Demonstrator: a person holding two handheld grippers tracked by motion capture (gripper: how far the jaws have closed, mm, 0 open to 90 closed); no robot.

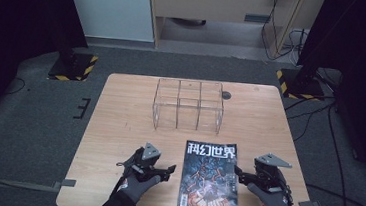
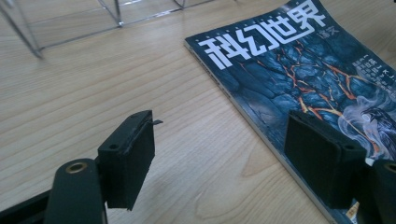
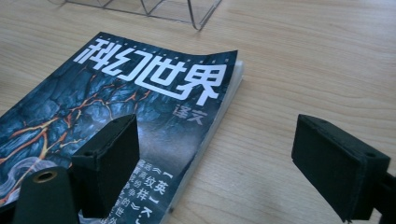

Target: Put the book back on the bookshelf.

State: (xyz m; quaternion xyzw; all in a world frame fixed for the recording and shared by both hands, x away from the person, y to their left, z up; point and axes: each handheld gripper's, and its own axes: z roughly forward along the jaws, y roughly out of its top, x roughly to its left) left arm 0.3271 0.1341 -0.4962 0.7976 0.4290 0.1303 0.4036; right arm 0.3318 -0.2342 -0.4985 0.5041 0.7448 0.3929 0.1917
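Where the tabletop (image 1: 118,127) meets its near edge lies one magazine (image 1: 210,183), flat, face up, between the two hands. Cover: dark blue cracked pattern veined in orange, large white characters across the top, pale smoke low down. Left hand-held gripper (image 1: 171,171): jaws spread, nothing between them, just left of the magazine. Right hand-held gripper (image 1: 238,172): jaws spread, at the magazine's right edge. Clear plastic organizer (image 1: 189,105), far centre. The right gripper view shows the cover's far right corner curling off the pages; the left gripper view shows the left edge lying flat.
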